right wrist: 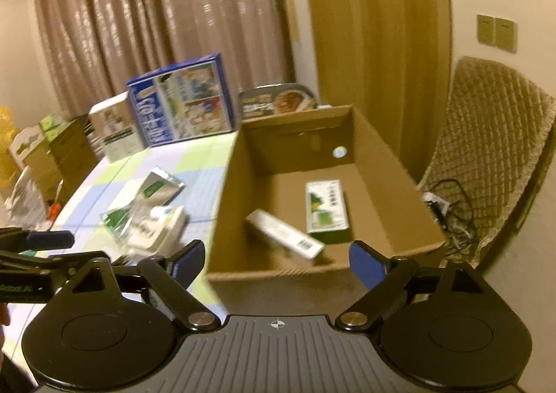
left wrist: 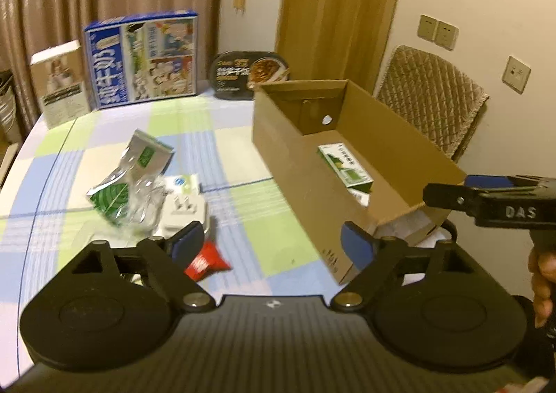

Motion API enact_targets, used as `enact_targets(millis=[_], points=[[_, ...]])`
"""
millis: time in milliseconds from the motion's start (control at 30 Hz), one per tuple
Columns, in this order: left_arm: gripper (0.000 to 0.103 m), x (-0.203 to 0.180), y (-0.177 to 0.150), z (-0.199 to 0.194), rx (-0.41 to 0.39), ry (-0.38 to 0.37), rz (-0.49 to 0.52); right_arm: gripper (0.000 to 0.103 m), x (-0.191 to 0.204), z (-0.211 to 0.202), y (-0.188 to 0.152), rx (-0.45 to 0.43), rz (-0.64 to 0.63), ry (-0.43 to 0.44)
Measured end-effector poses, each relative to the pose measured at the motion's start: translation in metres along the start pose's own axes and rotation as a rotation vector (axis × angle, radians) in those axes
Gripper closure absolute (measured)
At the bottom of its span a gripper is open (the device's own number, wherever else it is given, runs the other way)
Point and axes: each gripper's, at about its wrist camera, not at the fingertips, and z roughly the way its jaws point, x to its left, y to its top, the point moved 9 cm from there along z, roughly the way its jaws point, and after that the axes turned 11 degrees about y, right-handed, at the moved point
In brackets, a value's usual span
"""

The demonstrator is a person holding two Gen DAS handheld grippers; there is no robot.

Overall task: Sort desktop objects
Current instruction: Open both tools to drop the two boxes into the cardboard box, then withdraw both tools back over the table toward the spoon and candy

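Both grippers, left [left wrist: 272,245] and right [right wrist: 276,262], have jaws apart, empty. Left of the box [left wrist: 295,163], lower squarely over the red packet [left wrist: 205,262], pinch gently.

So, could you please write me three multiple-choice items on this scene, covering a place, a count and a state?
1. Where is the green-and-white carton?
A. inside the cardboard box
B. on the chair
C. beside the red packet

2. How many items lie in the box?
A. none
B. two
C. five

3. How is the left tool?
A. shut on the red packet
B. open and empty
C. out of view

Answers: 1 A, it rests on the box floor; 2 B, the carton and a white box; 3 B, its fingers are spread apart.
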Motion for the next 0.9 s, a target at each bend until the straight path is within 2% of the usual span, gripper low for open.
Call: enact_targets(millis=[133, 300, 633, 900], points=[[0.008, 0.020, -0.015, -0.011, 0.005, 0.033, -0.028, 0.002, 0.023, -0.002, -0.012, 0.017, -0.007, 0.025], [0.002, 0.048, -0.032, -0.023, 0.017, 0.072, -0.046, 0.002, 0.048, 0.004, -0.028, 0.061, -0.018, 0.054], [0.002, 0.100, -0.054, -0.042, 0.031, 0.159, -0.064, 0.002, 0.085, 0.019, -0.052, 0.129, -0.042, 0.108], [0.002, 0.126, -0.063, -0.046, 0.041, 0.184, -0.059, 0.002, 0.106, 0.030, -0.067, 0.166, -0.069, 0.141]])
